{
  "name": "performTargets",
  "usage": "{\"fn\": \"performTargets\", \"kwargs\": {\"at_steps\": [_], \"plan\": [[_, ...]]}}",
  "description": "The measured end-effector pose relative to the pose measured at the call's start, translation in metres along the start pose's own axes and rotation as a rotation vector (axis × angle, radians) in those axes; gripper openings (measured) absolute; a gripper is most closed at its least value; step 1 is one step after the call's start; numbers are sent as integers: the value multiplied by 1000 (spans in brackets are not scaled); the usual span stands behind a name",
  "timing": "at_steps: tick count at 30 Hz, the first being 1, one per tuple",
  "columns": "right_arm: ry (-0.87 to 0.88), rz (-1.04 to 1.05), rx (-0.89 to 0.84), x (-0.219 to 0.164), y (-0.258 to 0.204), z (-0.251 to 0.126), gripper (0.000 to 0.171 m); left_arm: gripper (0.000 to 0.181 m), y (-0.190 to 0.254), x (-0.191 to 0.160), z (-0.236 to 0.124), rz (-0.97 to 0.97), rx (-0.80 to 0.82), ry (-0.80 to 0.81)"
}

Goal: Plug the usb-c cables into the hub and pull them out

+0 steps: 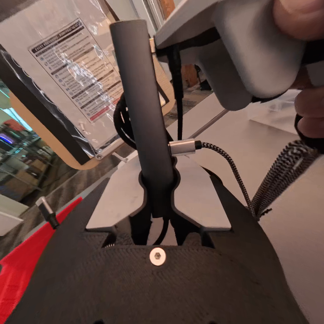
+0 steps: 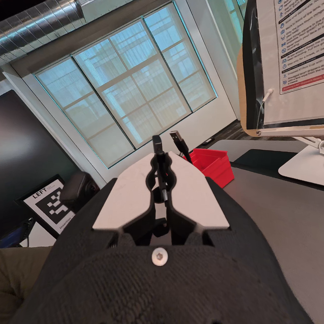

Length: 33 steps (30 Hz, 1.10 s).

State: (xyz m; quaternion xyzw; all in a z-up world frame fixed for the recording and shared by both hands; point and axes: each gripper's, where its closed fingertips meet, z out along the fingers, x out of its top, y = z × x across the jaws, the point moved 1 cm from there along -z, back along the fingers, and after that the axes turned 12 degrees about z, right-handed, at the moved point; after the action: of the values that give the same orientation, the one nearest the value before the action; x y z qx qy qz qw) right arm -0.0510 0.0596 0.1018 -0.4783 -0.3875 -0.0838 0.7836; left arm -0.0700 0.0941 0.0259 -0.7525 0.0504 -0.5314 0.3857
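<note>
1. The work surface [image 2: 273, 210] was a smooth grey tabletop with a dark mat on it; a red plastic bin [image 2: 213, 169] sat at its far edge.
2. Behind stood a large gridded window [image 2: 122, 84], a ribbed metal duct [image 2: 35, 26] overhead, and a plastic-wrapped instruction sheet [image 1: 75, 70] on a board.
3. My left gripper [image 1: 158, 182] was pressed around the hub [image 1: 138, 98], a dark matte rounded bar held upright.
4. A braided black-and-white cable [image 1: 235, 168] with a silver metal plug [image 1: 182, 147] sat against the hub's right side; whether it was seated I cannot tell.
5. My right gripper [image 2: 160, 173] pinched a thin black cable [image 2: 161, 175] between white-faced fingers [image 2: 129, 196], its black connector [image 2: 157, 142] pointing upward.
6. A loose black USB-A plug [image 2: 177, 138] rose just beside it.
</note>
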Motion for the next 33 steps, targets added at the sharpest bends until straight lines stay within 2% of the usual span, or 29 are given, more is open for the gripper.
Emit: {"fn": "performTargets", "kwargs": {"at_steps": [3, 6, 11, 19, 23, 25, 30, 33], "plan": [[1, 1, -1, 0, 2, -1, 9, 23, -1, -2, 1, 99, 27, -24], [-7, -59, 15, 0, 0, 0, 9, 24, -1, -2, 2, 114, 12, -22], [-28, -84, 50, 3, 0, -2, 9, 25, 15, 4, 2, -25, -204, 46], [-72, -40, 90, 3, 2, -5, 9, 32, 33, 18, -10, -58, -466, 120], [-91, -28, 116, 1, 0, -5, 12, 49, 40, 23, -21, -56, -596, 146], [-108, -26, 139, -1, -3, -5, 5, 52, 44, 26, -29, -74, -681, 158], [-135, -44, 225, -2, -20, -6, 8, 53, 39, 38, -50, -205, -855, 214], [-157, -71, 254, -5, -27, -6, 9, 51, 26, 47, -56, -304, -872, 259]]}}
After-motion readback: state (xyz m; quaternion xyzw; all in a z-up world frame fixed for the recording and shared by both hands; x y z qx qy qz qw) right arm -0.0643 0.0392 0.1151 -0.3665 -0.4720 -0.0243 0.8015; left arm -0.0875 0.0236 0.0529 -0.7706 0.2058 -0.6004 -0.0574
